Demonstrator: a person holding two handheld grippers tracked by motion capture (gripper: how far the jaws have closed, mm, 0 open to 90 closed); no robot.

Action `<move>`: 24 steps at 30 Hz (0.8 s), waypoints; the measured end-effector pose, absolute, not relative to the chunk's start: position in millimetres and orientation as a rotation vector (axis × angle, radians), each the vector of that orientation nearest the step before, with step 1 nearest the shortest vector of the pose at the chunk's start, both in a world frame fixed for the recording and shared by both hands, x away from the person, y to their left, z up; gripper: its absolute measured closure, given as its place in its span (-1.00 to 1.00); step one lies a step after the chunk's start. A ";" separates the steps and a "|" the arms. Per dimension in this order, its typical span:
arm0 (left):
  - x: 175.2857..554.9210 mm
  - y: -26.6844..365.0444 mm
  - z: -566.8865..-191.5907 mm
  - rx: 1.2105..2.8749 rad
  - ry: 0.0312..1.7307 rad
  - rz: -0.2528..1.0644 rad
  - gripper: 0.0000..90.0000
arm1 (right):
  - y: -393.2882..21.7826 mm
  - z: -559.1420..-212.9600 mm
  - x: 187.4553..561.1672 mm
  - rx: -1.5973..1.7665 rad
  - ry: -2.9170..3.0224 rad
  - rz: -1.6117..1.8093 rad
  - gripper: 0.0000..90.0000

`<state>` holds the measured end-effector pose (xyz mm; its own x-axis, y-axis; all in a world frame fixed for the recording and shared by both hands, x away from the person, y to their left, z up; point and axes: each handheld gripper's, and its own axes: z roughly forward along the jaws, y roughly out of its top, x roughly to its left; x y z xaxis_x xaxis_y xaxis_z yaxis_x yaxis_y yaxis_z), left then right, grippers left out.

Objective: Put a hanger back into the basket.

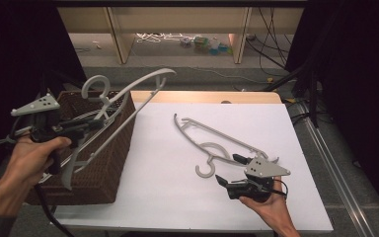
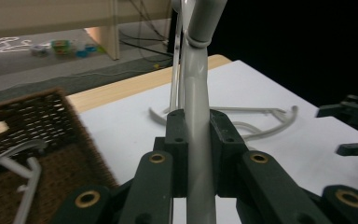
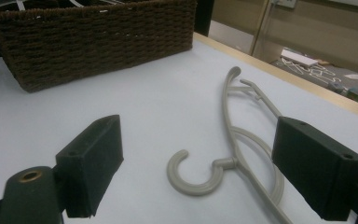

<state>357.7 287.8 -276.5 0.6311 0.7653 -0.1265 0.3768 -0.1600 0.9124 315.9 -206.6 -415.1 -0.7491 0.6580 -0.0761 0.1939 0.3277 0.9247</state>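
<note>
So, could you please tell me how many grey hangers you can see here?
3: one lying flat on the white table, hanger on the table; one held hanger clamped in the left gripper above the wicker basket; one hanger in the basket. More may be hidden inside.

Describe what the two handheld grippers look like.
Both the left gripper and the right gripper are dark, nearly black, with blocky rectangular pads, brass-coloured pivot rings, and a grey triangular plate with dots on top. A black cable trails from the left one.
</note>
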 end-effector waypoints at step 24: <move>374.9 356.3 -306.5 1.805 1.030 0.524 0.77 | -209.8 -417.0 313.3 0.749 2.165 1.409 -0.62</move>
<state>374.9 356.3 -306.5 0.5521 0.8293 -0.0863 0.4185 -0.1861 0.8890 313.3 -209.8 -417.0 -0.7522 0.6547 -0.0746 0.1967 0.3311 0.9229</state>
